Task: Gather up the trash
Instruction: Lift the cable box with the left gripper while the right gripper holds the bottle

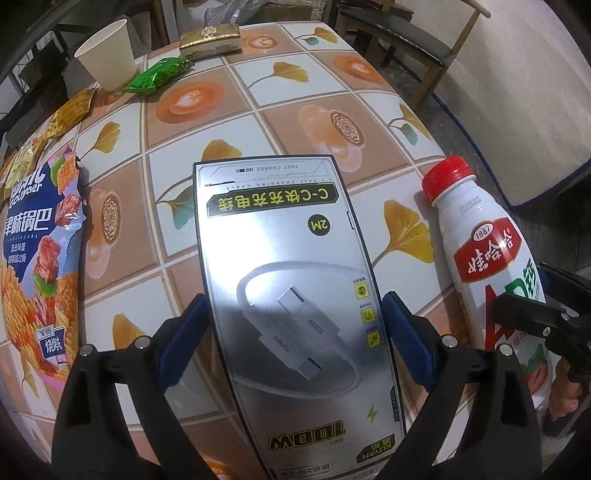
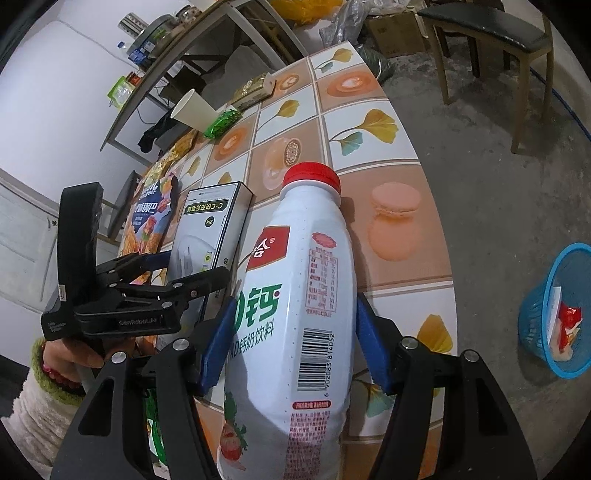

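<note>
A silver charging-cable box (image 1: pixel 288 258) fills the middle of the left wrist view, and my left gripper (image 1: pixel 293 306) is shut on it, blue pads (image 1: pixel 184 328) pressing both long edges. The right wrist view shows the same box (image 2: pixel 207 229) tilted up off the tiled table (image 2: pixel 399 266) in the left gripper (image 2: pixel 192 266). A white milk-drink bottle with a red cap (image 2: pixel 295 295) lies between the pads of my right gripper (image 2: pixel 295 306), which is shut on its body. In the left wrist view the bottle (image 1: pixel 480 236) is at the right, with the right gripper (image 1: pixel 524 291) around its lower half.
A large snack bag (image 1: pixel 40 266), a paper cup (image 1: pixel 107 55), a green wrapper (image 1: pixel 159 74) and a gold box (image 1: pixel 210 38) lie along the table's left and far side. On the floor to the right stands a blue basket (image 2: pixel 535 325) with wrappers inside. A chair (image 2: pixel 491 29) stands beyond the table.
</note>
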Demonstrator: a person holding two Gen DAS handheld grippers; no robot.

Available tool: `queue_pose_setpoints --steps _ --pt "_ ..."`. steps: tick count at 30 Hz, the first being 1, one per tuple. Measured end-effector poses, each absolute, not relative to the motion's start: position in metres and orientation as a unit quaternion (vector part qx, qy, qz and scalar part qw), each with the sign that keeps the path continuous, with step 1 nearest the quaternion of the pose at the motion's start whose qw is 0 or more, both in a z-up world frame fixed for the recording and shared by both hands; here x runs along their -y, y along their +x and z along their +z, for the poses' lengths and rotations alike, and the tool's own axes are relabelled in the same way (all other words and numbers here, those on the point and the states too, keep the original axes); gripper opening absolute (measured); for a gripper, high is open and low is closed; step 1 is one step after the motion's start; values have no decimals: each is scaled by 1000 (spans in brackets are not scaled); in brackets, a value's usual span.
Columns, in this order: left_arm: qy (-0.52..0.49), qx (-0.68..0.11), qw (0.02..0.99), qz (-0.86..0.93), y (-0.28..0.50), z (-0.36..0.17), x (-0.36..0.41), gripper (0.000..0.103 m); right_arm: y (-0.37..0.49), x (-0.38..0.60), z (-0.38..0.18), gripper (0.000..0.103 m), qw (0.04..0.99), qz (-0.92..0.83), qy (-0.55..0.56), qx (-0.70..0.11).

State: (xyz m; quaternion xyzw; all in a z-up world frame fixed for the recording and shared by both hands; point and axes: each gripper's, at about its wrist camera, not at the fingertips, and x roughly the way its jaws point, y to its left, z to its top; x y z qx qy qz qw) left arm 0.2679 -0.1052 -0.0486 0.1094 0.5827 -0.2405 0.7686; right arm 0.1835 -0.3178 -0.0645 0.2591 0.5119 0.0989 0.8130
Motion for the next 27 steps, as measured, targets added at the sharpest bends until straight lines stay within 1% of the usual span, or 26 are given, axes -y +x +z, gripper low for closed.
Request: queue_pose_setpoints --steps 11,27 --pt "115 -565 778 -247 261 -42 105 89 178 320 -62 60 818 103 262 -502" --pt "132 -502 812 -265 239 1 118 88 163 329 -48 59 830 93 269 -480"
